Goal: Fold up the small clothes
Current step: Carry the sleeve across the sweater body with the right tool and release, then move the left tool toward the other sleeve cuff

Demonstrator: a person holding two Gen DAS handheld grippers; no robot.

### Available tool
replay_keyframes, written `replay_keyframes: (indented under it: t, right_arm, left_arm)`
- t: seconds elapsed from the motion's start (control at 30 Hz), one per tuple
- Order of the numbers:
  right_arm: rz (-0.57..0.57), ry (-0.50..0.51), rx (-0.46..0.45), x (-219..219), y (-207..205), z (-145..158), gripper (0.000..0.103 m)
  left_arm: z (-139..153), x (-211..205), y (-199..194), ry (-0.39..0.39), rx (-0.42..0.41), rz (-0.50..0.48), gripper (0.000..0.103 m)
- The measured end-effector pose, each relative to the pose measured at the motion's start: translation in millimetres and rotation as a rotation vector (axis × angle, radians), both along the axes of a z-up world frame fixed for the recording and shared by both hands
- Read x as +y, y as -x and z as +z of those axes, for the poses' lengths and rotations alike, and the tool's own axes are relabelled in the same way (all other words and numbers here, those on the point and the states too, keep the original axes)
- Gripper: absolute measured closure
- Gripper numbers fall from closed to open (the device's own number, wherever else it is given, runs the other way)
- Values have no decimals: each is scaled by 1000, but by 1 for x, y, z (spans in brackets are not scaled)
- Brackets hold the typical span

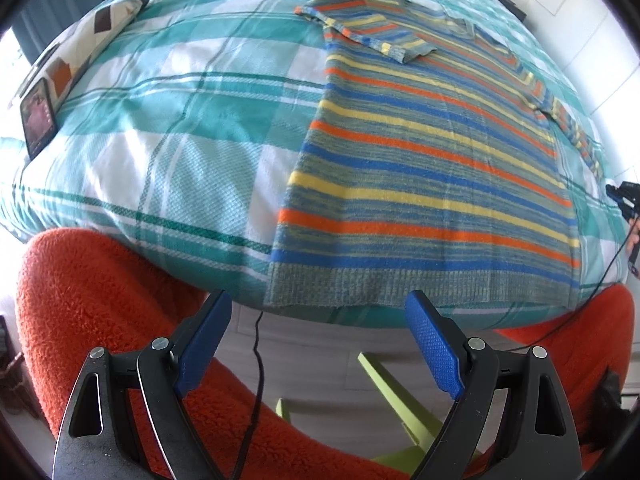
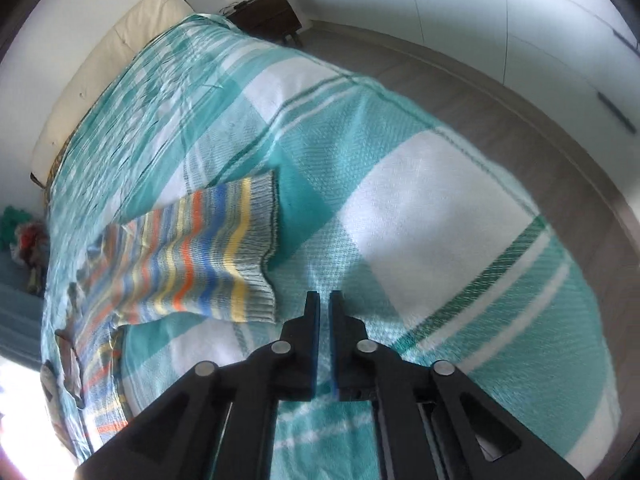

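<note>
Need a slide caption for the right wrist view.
Right hand-held gripper, shut and empty, above the plaid bedspread beside the striped sweater's sleeve cuff.

The sweater (image 1: 432, 152) is a fuzzy matt knit with a ribbed hem, and its sleeve cuff (image 2: 256, 248) is ribbed too. The bedspread (image 1: 168, 128) is a coarse woven cloth with a visible waffle texture. The person's trousers (image 1: 100, 292) look like thick nubbly fleece. The left gripper (image 1: 318, 344) has matt black plastic arms, shiny metal rivets and blue pads with a fine grippy texture. The nightstand (image 2: 266, 16) is dark wood.
</note>
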State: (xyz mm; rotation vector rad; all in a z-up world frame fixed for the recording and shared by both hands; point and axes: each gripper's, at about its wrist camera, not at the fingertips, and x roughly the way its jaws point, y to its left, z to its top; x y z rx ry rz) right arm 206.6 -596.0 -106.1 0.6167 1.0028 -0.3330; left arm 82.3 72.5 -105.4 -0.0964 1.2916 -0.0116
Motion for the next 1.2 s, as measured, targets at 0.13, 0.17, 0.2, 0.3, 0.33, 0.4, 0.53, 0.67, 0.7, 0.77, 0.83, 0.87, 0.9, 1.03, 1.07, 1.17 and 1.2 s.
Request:
replay_keyframes:
  t: [0.13, 0.17, 0.2, 0.3, 0.33, 0.4, 0.53, 0.67, 0.7, 0.77, 0.83, 0.87, 0.9, 1.03, 1.07, 1.17, 1.2]
  right_arm:
    - [140, 30, -64, 26, -22, 14, 79]
    - [162, 43, -71, 32, -29, 12, 70]
    - [179, 53, -62, 35, -36, 6, 64]
    - [190, 63, 33, 36, -45, -24, 67]
    - [180, 72, 19, 35, -41, -22, 70]
    - [162, 146, 87, 39, -33, -15, 71]
    - [272, 238, 104, 77, -1, 11, 69]
    - [436, 184, 22, 150, 56, 38, 53]
    - [472, 166, 3, 167, 66, 41, 53]
    - [551, 110, -42, 206, 84, 48, 53]
    - [643, 46, -85, 252, 95, 48, 53]
    - [703, 21, -95, 278, 98, 46, 53]
    - [748, 22, -99, 297, 103, 41, 53]
    - [851, 124, -40, 352, 104, 11, 53]
    - [857, 140, -29, 357, 102, 6, 53]
    - [835, 160, 3, 354, 98, -7, 53]
    - [814, 154, 25, 349, 95, -14, 53]
  left_arm:
    - [5, -6, -4, -5, -4, -23, 13]
    - [9, -8, -3, -10, -17, -35, 13]
    - [14, -9, -2, -16, -29, -46, 13]
    - [32, -9, 4, -42, -65, -79, 13]
    - [40, -5, 8, -55, -77, -88, 13]
    - [51, 2, 13, -75, -89, -93, 13]
    - [66, 14, 15, -105, -104, -103, 12]
    - [79, 8, 0, -92, -138, -146, 12]
    - [86, 4, -7, -90, -163, -174, 12]
    - [97, -7, -20, -109, -213, -230, 12]
    - [105, -16, -36, -117, -268, -283, 7]
    - [106, -20, -45, -108, -302, -311, 5]
    - [103, -23, -55, -97, -334, -332, 4]
    - [56, -25, -108, -116, -328, -254, 5]
    - [46, -27, -120, -87, -307, -253, 8]
    - [39, -47, -138, -30, -351, -328, 15]
    - [40, -58, -141, -24, -389, -376, 15]
